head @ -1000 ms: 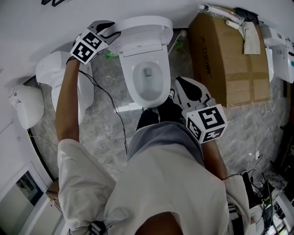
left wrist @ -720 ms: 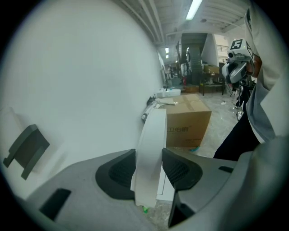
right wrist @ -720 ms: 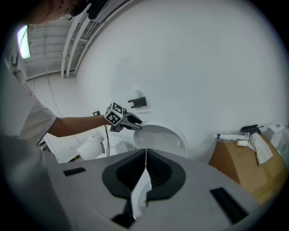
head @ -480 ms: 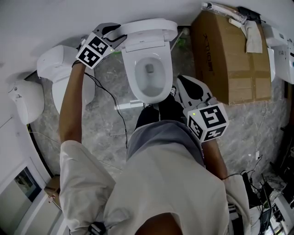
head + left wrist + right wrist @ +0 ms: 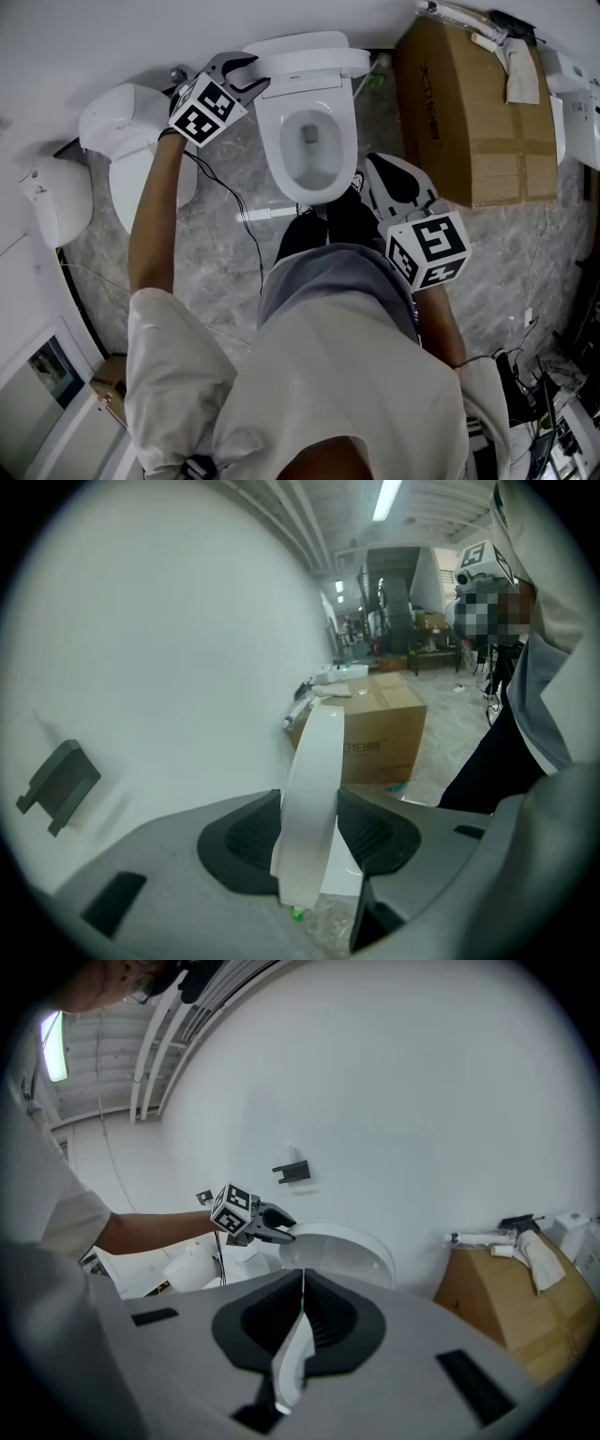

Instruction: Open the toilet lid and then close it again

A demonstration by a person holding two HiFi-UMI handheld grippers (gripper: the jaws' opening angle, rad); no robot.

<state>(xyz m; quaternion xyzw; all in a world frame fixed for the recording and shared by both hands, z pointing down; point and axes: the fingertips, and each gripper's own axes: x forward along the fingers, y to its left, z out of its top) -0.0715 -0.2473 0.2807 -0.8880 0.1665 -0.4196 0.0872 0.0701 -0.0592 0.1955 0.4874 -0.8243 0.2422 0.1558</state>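
The white toilet [image 5: 314,141] stands against the wall with its lid [image 5: 309,54] raised. My left gripper [image 5: 248,77] is at the lid's left rim. In the left gripper view the rim of the lid [image 5: 314,780] runs upright between the two dark pads, and my left gripper [image 5: 309,832] is shut on it. My right gripper [image 5: 370,169] hangs in front of the bowl's right side, apart from the toilet. In the right gripper view the right gripper [image 5: 302,1288] has its pads meeting in a thin line, shut on nothing, and the lid [image 5: 342,1251] and left gripper [image 5: 281,1230] show beyond.
A large cardboard box [image 5: 469,112] stands right of the toilet, with rags and a tool on top. A second white toilet [image 5: 131,131] and a white fixture [image 5: 56,202] sit to the left. A black cable [image 5: 248,234] trails over the marble floor. The wall is close behind.
My left gripper has shifted right in the head view, staying at the lid's left rim. The right gripper has drifted only slightly.
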